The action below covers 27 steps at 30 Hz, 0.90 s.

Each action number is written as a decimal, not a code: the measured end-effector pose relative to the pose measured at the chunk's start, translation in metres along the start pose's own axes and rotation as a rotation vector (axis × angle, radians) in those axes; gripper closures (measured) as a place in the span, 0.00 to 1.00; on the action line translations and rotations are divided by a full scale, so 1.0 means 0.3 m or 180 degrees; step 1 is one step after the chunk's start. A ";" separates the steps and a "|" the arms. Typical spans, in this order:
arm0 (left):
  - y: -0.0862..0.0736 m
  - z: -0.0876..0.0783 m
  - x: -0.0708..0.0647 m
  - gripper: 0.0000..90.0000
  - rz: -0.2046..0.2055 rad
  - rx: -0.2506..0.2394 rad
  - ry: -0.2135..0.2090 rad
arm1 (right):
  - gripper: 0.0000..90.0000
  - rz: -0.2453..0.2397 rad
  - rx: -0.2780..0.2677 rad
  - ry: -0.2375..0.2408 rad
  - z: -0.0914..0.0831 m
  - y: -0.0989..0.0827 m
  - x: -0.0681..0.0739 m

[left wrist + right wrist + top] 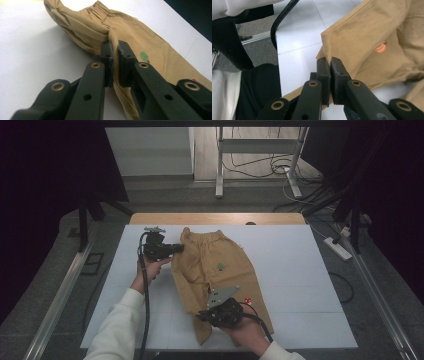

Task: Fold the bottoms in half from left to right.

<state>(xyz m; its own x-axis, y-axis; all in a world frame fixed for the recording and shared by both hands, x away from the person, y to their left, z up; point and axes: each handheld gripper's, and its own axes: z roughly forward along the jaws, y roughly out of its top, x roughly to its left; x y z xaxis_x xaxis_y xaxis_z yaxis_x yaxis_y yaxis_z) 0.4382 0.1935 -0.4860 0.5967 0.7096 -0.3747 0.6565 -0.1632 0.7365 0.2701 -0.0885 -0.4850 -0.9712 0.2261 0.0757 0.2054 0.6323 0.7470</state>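
A pair of small tan trousers (215, 265) lies on the white table top (300, 270), waistband at the far end, legs toward me. A green patch (220, 267) sits mid-leg and a small red one (246, 300) lower down. My left gripper (179, 248) is shut on a fold of cloth at the trousers' left side near the waistband; in the left gripper view the jaws (113, 48) pinch that tan fold (110, 37). My right gripper (201, 316) is shut on the hem of the near leg; its jaws (328, 61) clamp the cloth edge (324, 50).
A wooden strip (215, 218) borders the table's far edge. Beyond it stand a metal frame (220, 170) and loose floor cables (260, 167); a power strip (337, 248) lies at the right. The table's near left edge (277, 50) and a black cable (280, 18) show beside the hem.
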 end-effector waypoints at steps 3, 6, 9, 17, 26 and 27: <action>0.000 0.005 -0.007 0.93 0.0013 0.0005 -0.0021 | 0.96 0.0053 -0.0007 -0.0017 -0.019 -0.019 -0.005; 0.001 0.011 -0.017 0.93 0.0035 0.0011 -0.0024 | 0.96 0.0095 0.0005 -0.0044 -0.036 -0.044 -0.010; 0.002 0.016 -0.028 0.93 0.0065 0.0008 -0.0025 | 0.96 0.0123 0.0017 -0.0071 -0.052 -0.067 -0.017; 0.006 0.023 -0.050 0.92 0.0133 0.0007 -0.0044 | 0.96 0.0166 -0.0040 -0.0103 -0.095 -0.094 -0.022; 0.006 0.032 -0.059 0.92 0.0157 0.0019 -0.0056 | 0.96 0.0233 -0.0045 -0.0155 -0.126 -0.123 -0.034; 0.006 0.032 -0.060 0.91 0.0156 0.0016 -0.0055 | 0.96 0.0238 -0.0050 -0.0164 -0.129 -0.125 -0.035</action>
<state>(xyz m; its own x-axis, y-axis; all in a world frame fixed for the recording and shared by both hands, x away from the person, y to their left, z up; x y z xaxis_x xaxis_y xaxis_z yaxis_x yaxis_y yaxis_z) 0.4331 0.1737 -0.4833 0.6360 0.6888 -0.3478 0.6285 -0.2009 0.7514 0.2678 -0.1432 -0.4883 -0.9456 0.3103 0.0978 0.2748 0.6006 0.7508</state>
